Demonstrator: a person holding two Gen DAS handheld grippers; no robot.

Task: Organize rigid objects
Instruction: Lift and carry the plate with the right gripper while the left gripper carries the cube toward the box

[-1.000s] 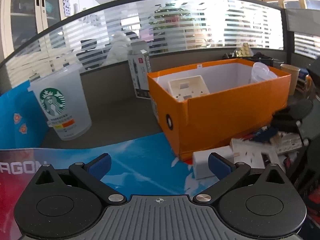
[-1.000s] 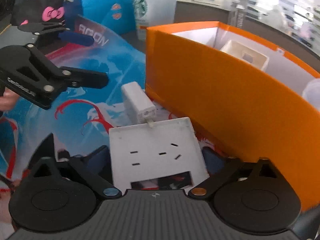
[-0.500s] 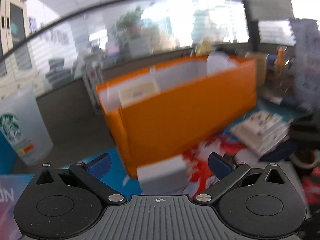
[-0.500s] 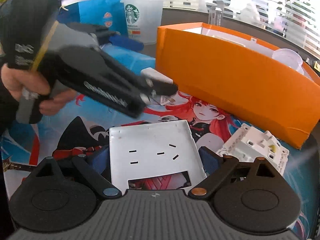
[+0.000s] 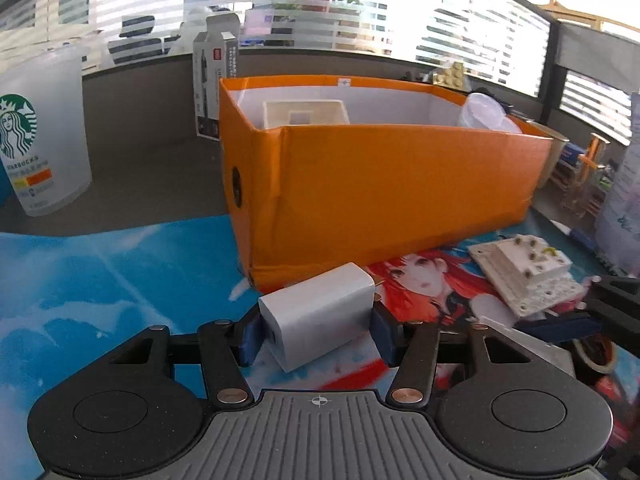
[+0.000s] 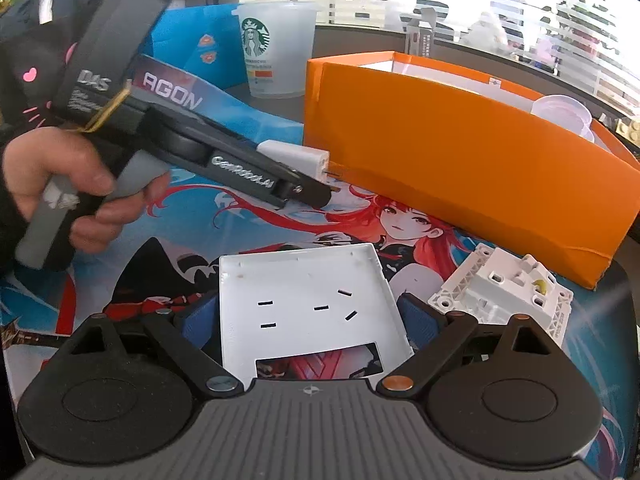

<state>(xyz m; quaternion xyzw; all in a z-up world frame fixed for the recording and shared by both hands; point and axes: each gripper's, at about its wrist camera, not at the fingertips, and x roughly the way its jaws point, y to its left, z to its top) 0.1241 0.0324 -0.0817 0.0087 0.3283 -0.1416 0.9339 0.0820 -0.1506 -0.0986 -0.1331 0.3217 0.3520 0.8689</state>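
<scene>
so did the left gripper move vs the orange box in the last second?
Yes. In the right wrist view the left gripper has swung in toward the orange box, and its jaws are closing around the white charger.

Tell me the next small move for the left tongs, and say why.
Probably lift the white charger straight up. The left tongs are closing with it between their blue pads, which already sit against both sides. It still lies on the printed mat, right at the corner of the orange box, so it seems to need height to clear that wall.
</scene>
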